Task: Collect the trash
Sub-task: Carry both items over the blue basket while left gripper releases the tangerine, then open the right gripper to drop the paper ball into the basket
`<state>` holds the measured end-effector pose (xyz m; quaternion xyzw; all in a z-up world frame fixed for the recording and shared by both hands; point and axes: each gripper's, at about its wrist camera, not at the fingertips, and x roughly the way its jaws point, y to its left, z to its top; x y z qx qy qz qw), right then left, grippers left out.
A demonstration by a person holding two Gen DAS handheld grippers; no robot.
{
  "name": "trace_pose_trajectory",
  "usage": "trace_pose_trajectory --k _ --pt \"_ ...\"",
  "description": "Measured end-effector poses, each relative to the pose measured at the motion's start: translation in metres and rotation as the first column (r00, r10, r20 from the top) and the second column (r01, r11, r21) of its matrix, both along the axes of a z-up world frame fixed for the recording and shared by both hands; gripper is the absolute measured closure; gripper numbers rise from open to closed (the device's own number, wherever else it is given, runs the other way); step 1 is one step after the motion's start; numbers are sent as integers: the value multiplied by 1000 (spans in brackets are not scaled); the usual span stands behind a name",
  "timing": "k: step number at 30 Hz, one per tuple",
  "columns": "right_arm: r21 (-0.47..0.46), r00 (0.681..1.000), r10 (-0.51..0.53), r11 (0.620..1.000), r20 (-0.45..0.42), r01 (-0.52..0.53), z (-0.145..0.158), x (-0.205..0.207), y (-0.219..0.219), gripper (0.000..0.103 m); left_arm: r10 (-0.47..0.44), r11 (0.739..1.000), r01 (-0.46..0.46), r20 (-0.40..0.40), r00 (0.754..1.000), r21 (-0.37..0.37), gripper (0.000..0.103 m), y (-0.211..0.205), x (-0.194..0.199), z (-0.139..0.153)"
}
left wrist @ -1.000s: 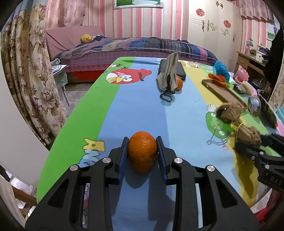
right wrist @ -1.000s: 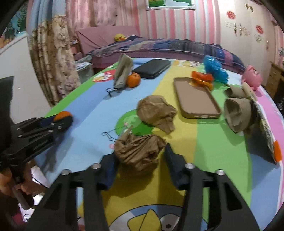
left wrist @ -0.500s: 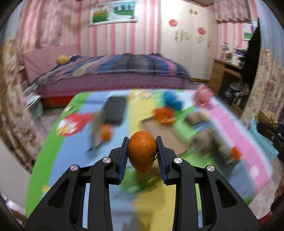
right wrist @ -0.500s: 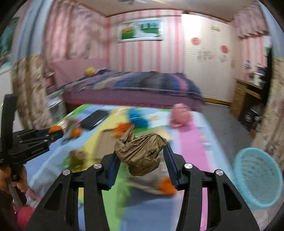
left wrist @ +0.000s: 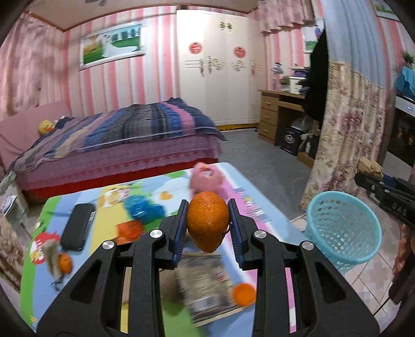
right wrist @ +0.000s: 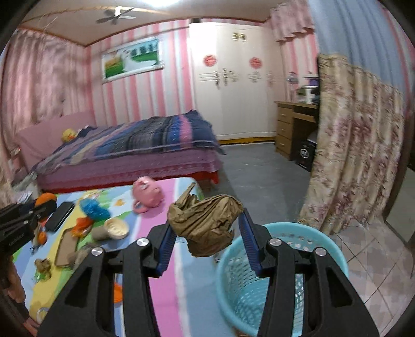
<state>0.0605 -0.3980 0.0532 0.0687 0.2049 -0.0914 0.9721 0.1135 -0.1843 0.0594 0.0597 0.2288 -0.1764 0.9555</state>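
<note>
Now lifted off the table, left gripper [left wrist: 207, 228] pinches orange [left wrist: 207, 224], right gripper [right wrist: 206, 233] crumpled paper [right wrist: 205, 224].

Pink-and-white striped walls [left wrist: 160, 64] rise straight ahead, bearing a framed green landscape picture [left wrist: 112, 45] up to the left. A white wardrobe with red round decals [left wrist: 220, 70] stands ahead, right of a low bed under a purple-blue striped quilt [left wrist: 124, 134]. Grey floor [right wrist: 259, 176] stretches beyond; a wooden drawer desk [right wrist: 293, 127] and floral beige curtain [right wrist: 355, 150] stand right. A ceiling fan [right wrist: 116, 14] hangs overhead.
</note>
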Motion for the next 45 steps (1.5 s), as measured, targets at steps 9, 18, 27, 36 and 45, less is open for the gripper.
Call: trace_pose_trajectory --k 9,18,27,36,45 --pt "-38 978 -182 983 -103 179 -41 1 -68 56 -143 990 144 -69 987 12 74 -85 28 -40" --pt "-45 946 -282 959 -162 279 -67 -12 -114 55 -254 966 258 -132 958 12 74 -168 34 -78" --pt "26 918 -368 926 -146 376 -73 -20 -138 56 -315 945 323 -134 940 46 72 -224 32 -91" --pt "9 918 -359 931 -169 365 -78 -16 -135 56 -278 952 287 -99 956 104 22 -222 42 -92" --pt "6 923 -332 941 -194 339 -85 -5 -128 55 -195 975 201 -65 979 99 6 -176 41 -86"
